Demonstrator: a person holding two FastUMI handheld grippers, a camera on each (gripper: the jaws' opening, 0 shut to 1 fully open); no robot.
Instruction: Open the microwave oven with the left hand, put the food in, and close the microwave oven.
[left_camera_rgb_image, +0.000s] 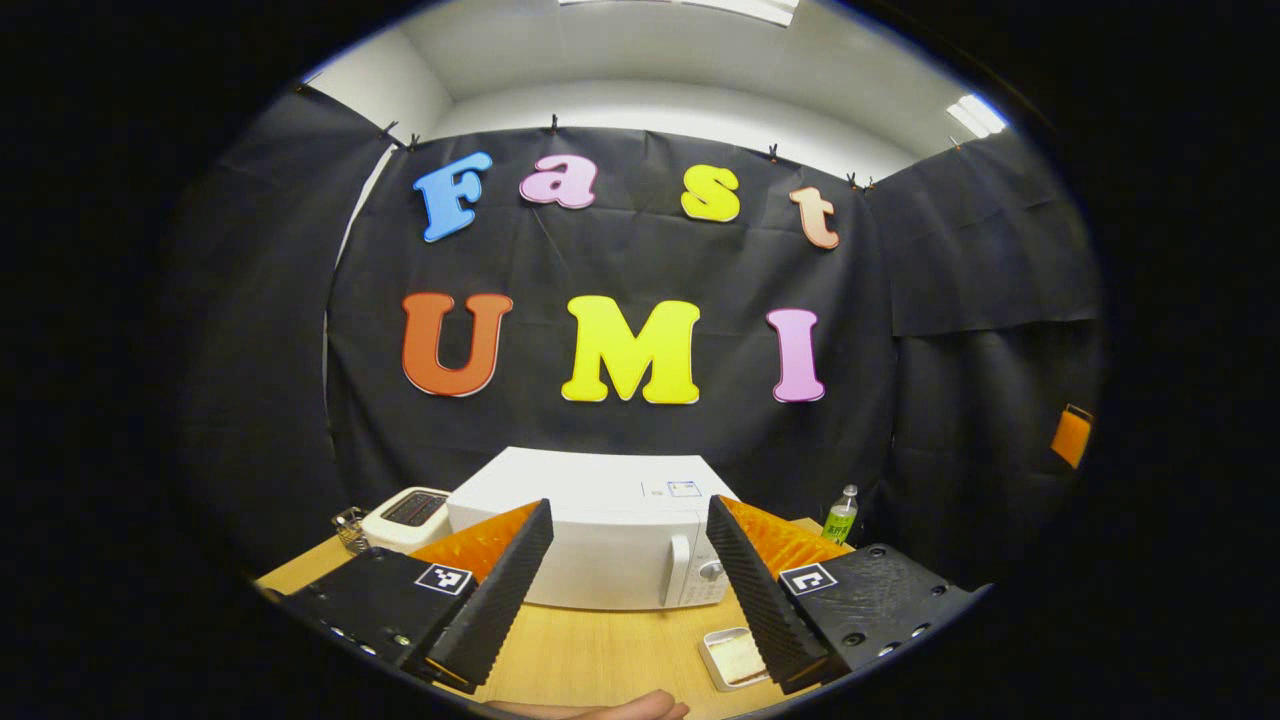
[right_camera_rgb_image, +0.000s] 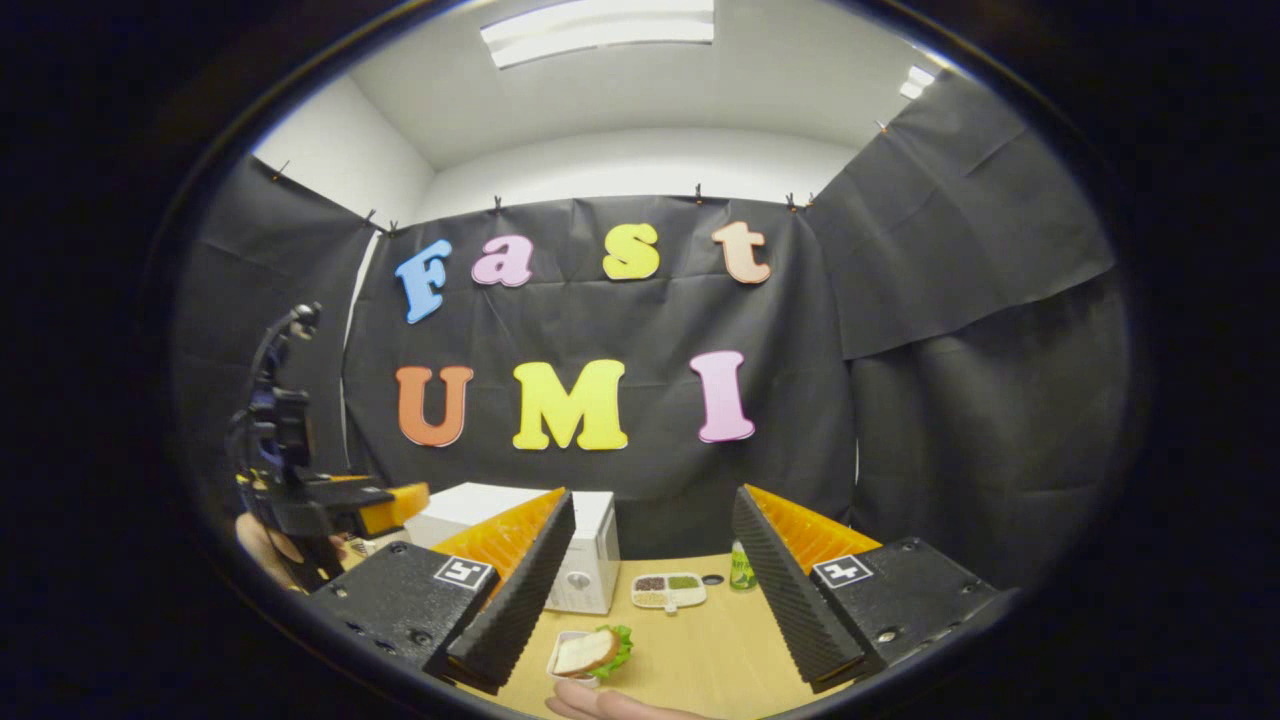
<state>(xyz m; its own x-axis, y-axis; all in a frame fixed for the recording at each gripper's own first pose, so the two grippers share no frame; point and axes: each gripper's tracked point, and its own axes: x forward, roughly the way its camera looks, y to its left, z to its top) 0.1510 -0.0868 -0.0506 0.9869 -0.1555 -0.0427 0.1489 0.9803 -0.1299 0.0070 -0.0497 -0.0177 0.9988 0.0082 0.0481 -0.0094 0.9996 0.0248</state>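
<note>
A white microwave oven (left_camera_rgb_image: 600, 545) stands shut at the back of the wooden table, its handle (left_camera_rgb_image: 680, 570) and knob on the right side of its front. My left gripper (left_camera_rgb_image: 630, 590) is open, held above the table in front of it. A sandwich with lettuce (right_camera_rgb_image: 592, 650) lies in a small white dish near the table's front; the same dish (left_camera_rgb_image: 730, 657) sits by my left gripper's right finger. My right gripper (right_camera_rgb_image: 645, 590) is open above the table, a little behind the dish. The microwave (right_camera_rgb_image: 590, 550) stands to its left, and the left gripper (right_camera_rgb_image: 330, 505) is farther left, held by a hand.
A white toaster (left_camera_rgb_image: 408, 517) and a small wire basket (left_camera_rgb_image: 349, 528) stand left of the microwave. A green bottle (left_camera_rgb_image: 841, 514) stands to its right. A divided tray of small foods (right_camera_rgb_image: 668, 590) lies mid-table. A hand (right_camera_rgb_image: 610, 702) rests at the table's front edge.
</note>
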